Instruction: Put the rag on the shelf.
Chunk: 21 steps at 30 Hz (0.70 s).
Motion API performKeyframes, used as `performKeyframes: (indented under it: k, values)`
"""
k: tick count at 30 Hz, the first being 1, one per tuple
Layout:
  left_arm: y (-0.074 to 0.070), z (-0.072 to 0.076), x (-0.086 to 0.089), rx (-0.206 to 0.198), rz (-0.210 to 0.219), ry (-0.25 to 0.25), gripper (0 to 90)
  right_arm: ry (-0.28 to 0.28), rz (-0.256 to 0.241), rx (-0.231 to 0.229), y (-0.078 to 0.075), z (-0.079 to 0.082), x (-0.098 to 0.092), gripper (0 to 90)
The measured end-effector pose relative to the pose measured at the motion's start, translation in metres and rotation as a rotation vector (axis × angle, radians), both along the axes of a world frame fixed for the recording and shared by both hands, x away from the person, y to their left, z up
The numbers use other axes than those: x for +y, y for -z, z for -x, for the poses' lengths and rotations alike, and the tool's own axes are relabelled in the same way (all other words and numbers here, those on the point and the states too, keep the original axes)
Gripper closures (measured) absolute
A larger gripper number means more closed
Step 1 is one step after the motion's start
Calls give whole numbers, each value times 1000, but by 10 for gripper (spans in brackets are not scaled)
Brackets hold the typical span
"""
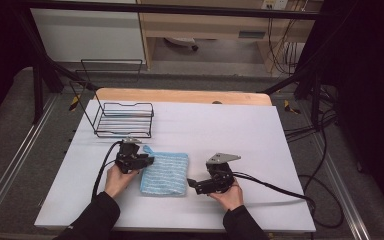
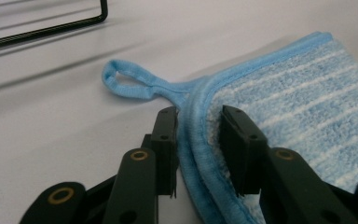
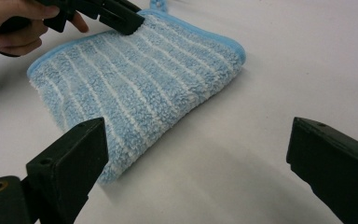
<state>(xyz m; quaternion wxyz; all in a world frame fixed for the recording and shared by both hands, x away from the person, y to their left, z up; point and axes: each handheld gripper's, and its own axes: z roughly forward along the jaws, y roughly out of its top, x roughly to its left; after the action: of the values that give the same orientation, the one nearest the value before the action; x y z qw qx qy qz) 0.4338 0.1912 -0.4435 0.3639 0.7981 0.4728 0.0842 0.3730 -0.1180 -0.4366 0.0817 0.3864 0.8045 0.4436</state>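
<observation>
On worktop: left gripper jaws narrowly straddle blue striped cloth hem, not pinching; right gripper jaws wide.

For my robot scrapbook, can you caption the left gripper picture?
Left gripper straddles the corner edge of a blue striped cloth beside its loop.

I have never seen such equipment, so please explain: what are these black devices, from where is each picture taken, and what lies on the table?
A person holds one black two-jaw tool in each hand. The high view looks down on the white table; the other two cameras ride on the tools. A folded blue striped cloth lies there, with a wire rack behind. The left tool has its jaws on either side of the cloth's corner, beside the hanging loop, not yet pressed shut. The right tool is open, near the cloth, holding nothing.
</observation>
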Motion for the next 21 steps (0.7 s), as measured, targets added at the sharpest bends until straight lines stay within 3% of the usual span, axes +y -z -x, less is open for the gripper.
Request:
performKeyframes:
  k: [10, 16, 21]
  values:
    - [0, 0, -5, 7, -30, -9, 687, 26, -45, -14, -3, -10, 0, 53]
    - [-1, 0, -6, 13, -36, -11, 720, 46, -30, -18, -2, -24, 0, 53]
    - [0, -1, -3, 27, -14, -6, 761, 37, -8, -9, -3, -36, 16, 90]
